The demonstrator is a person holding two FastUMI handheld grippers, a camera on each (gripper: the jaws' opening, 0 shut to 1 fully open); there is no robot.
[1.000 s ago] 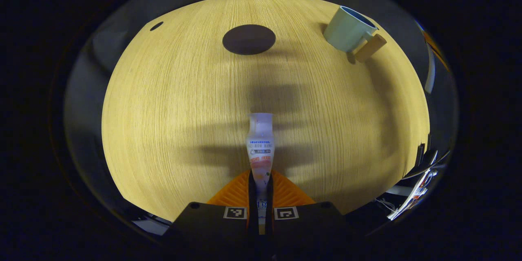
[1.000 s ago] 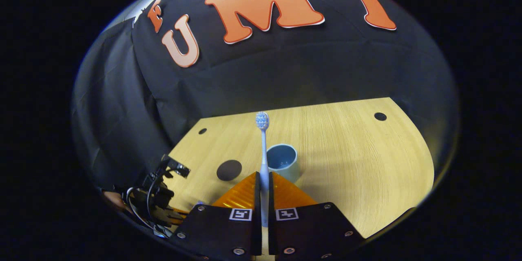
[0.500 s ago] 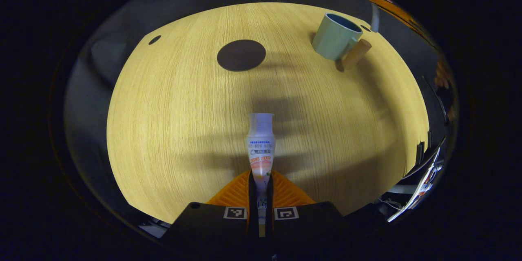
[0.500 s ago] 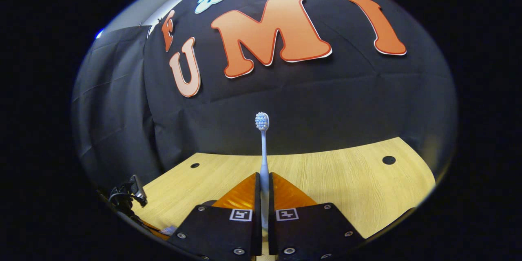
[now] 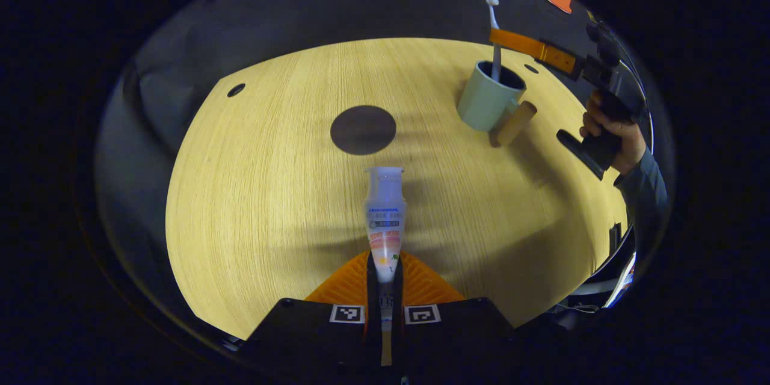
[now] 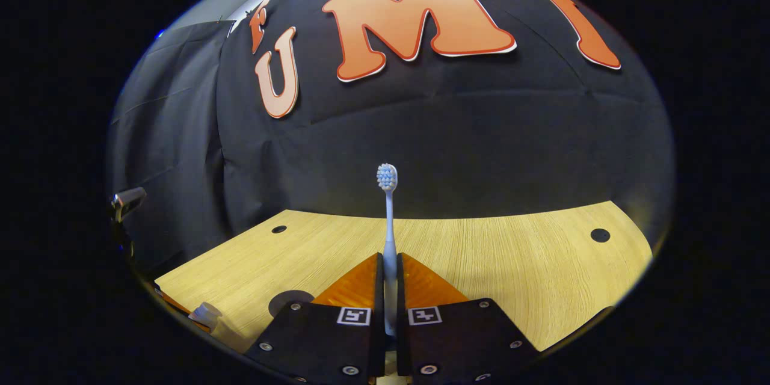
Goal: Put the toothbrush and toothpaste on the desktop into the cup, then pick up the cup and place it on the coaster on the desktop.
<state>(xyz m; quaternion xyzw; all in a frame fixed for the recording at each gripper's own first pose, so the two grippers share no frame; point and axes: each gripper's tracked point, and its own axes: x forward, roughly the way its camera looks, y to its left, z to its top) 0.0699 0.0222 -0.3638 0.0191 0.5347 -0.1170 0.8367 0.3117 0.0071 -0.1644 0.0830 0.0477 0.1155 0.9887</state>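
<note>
- The left gripper point(image 5: 385, 274) is clamping the toothpaste point(image 5: 385, 216) between both fingers and holding it above the desk point(image 5: 252, 192), cap end pointing forward
- In the left gripper view, the dark round coaster point(image 5: 363, 130) is lying flat on the desk just beyond the cap of the toothpaste, well apart from the cup point(image 5: 488, 98)
- The cup is standing upright toward the far right of the desk, its wooden handle point(image 5: 512, 123) sticking out to the near right
- The right gripper point(image 6: 390, 280) is pinching the toothbrush point(image 6: 388, 216) by its lower shaft, both fingers closed on it, bristle head up and facing the booth's black wall
- In the left gripper view, the right gripper point(image 5: 504, 40) is reaching in from the right above the cup, and the toothbrush point(image 5: 494, 36) is hanging upright with its lower end inside the cup's mouth; whether it is touching the bottom is hard to tell
- A hand point(image 5: 610, 132) with a dark sleeve point(image 5: 646, 183) is gripping the right gripper's handle at the right edge
- In the right gripper view, the coaster point(image 6: 290, 301) is peeking out at the lower left beside the fingers, and the toothpaste cap point(image 6: 206, 314) is showing near the left edge
</note>
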